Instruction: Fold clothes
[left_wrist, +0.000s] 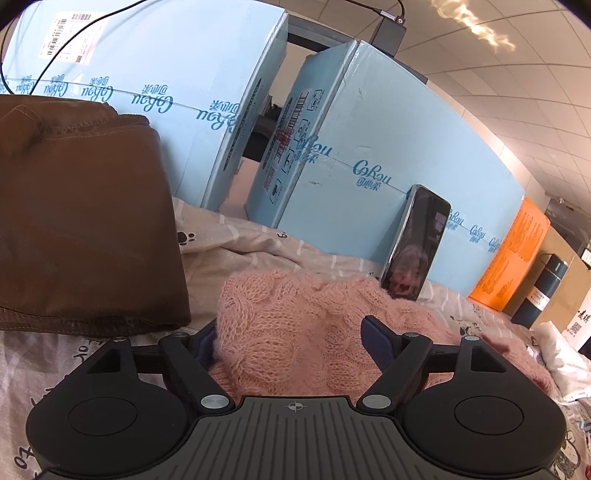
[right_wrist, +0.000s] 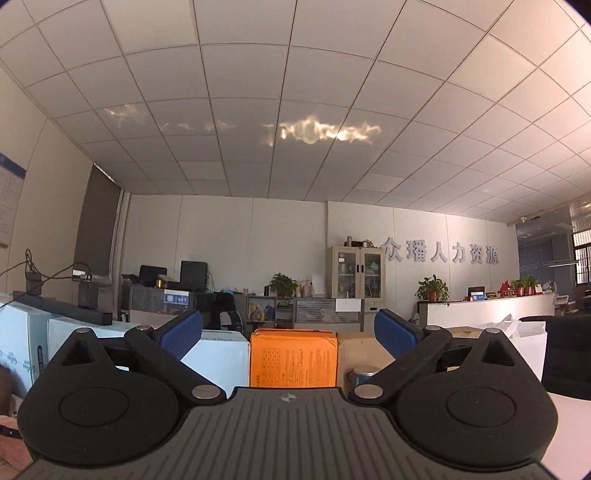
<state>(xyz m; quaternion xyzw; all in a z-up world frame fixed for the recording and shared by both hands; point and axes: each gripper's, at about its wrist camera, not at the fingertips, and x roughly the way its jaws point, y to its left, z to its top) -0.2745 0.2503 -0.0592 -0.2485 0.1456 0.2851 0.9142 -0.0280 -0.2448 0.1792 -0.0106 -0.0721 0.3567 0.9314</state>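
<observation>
Left gripper (left_wrist: 295, 332): fingers apart, straddling the bunched pink knitted sweater (left_wrist: 314, 332) without clamping it. Sweater lies directly ahead on the printed bedsheet (left_wrist: 258, 243); folded brown garment (left_wrist: 81, 221) beside it. Right gripper (right_wrist: 288, 332): fingers wide apart, empty, pointing above the sweater; left hand is nearer.

Printed sheet (left_wrist: 236, 240) bears pink sweater (left_wrist: 295, 332); brown garment (left_wrist: 85, 221).

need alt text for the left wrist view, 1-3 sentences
The left gripper sits open over a bunched pink knit sweater, which lies between its fingers on a printed bedsheet. A folded brown garment lies to the left; pale blue cardboard boxes stand behind, with a phone leaning against one.
</observation>
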